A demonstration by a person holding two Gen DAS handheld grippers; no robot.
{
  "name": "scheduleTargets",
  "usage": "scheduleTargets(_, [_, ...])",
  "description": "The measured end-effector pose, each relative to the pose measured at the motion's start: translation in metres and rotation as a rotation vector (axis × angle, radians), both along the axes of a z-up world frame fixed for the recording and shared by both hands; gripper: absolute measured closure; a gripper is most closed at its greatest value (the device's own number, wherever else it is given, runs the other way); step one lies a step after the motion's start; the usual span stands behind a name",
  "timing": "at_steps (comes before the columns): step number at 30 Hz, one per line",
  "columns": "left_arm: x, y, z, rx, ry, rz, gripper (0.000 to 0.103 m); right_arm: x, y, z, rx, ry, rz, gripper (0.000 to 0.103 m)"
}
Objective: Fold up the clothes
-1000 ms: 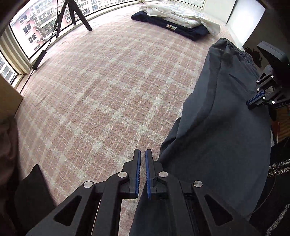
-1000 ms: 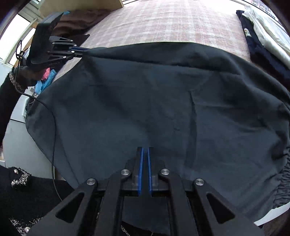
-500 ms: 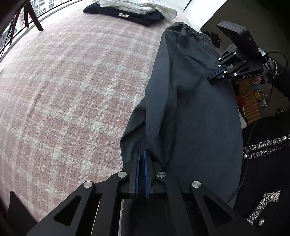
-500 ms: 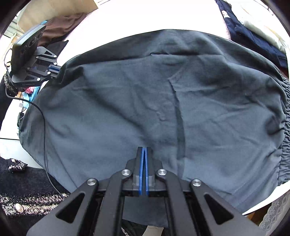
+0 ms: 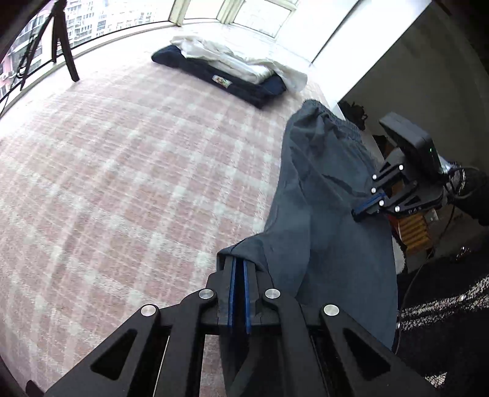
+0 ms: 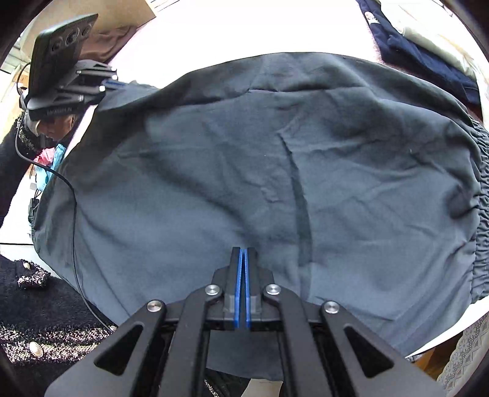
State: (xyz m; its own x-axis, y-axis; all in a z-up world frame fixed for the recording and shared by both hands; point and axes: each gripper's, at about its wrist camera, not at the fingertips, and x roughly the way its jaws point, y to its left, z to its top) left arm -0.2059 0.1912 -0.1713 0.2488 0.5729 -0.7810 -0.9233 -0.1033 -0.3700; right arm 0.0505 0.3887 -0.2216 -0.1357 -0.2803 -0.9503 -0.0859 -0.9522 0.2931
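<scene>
Both claws clamped on dark grey trousers (image 6: 275,171): left claw (image 5: 239,268) pinching hem, right claw (image 6: 244,259) mid-fabric. Soft, limp, light cloth; elastic waistband (image 6: 479,195) at 3 o'clock gives firmer hold.

home bedroom, plaid bedspread (image 5: 122,171), folded laundry pile (image 5: 232,73), apartment blocks (image 5: 88,18) through bay window
</scene>
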Motion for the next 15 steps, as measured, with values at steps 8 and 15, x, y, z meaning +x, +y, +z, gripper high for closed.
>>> scheduleTargets(8, [-0.026, -0.010, 0.002, -0.087, 0.027, 0.016, 0.081, -0.009, -0.006, 0.002, 0.013, -0.016, 0.009, 0.103])
scheduleTargets(15, [0.047, 0.007, -0.008, -0.070, 0.053, -0.112, 0.072, -0.025, -0.014, 0.013, 0.062, 0.011, -0.008, 0.099])
